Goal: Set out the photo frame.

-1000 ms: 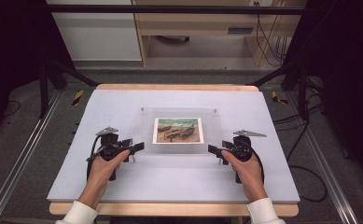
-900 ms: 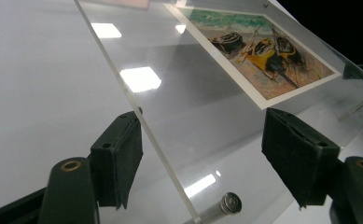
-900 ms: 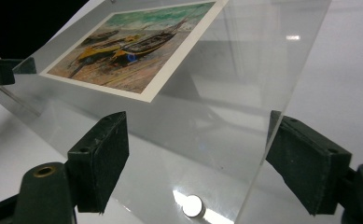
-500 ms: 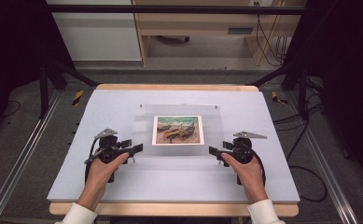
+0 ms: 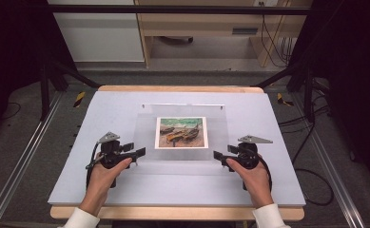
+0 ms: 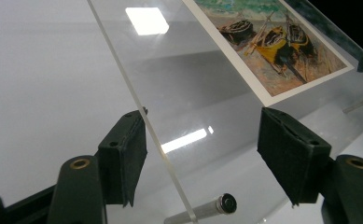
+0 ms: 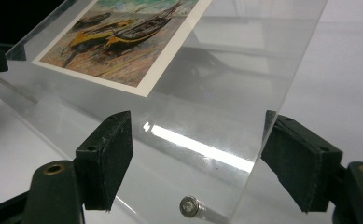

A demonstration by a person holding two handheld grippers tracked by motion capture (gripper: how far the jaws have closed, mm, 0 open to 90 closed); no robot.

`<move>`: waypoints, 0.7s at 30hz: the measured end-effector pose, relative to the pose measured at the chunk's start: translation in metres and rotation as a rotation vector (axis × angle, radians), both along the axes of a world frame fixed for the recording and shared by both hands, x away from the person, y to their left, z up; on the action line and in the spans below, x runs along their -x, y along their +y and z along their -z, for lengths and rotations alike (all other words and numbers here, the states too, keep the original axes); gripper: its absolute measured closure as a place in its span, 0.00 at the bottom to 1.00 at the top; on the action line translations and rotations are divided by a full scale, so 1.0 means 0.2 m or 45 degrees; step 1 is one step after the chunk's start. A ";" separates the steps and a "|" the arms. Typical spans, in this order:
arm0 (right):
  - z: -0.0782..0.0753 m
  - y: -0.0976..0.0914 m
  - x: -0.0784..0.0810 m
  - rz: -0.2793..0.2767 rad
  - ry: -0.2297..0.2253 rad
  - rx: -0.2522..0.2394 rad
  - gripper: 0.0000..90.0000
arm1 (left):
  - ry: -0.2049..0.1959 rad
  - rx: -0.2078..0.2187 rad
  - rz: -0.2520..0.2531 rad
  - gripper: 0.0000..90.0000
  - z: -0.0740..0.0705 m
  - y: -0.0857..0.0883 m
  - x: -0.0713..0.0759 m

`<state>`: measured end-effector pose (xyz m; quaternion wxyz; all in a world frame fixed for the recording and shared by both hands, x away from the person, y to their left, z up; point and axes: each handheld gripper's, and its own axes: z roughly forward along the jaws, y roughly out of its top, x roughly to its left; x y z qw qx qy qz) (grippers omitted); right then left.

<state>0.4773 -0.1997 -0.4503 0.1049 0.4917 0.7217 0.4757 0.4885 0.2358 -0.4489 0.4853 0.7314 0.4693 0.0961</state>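
Currently both tongs, left tongs [image 5: 136,152] and right tongs [image 5: 219,156], stand apart, straddling opposite edges of the clear acrylic frame [image 5: 182,156] holding a boat picture [image 5: 181,132]; the left have just been closing.

We see a pale grey worktop [image 5: 125,190] edged in light wood, standing on a grey carpeted floor [image 5: 25,156]. Metal rails [image 5: 18,166] run along both sides. Beyond the far edge stand a white cabinet [image 5: 97,33] and a wooden desk [image 5: 201,23], with black cables [image 5: 268,33] hanging at its right. Darkness closes both sides.
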 end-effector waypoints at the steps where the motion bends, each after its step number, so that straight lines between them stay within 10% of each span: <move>1: 0.00 0.00 0.01 0.002 -0.002 0.003 0.28 | -0.005 -0.007 0.005 0.37 0.00 0.00 0.01; 21: -0.01 0.01 0.06 -0.010 -0.054 0.056 0.31 | -0.040 -0.038 0.008 0.40 -0.01 0.00 0.05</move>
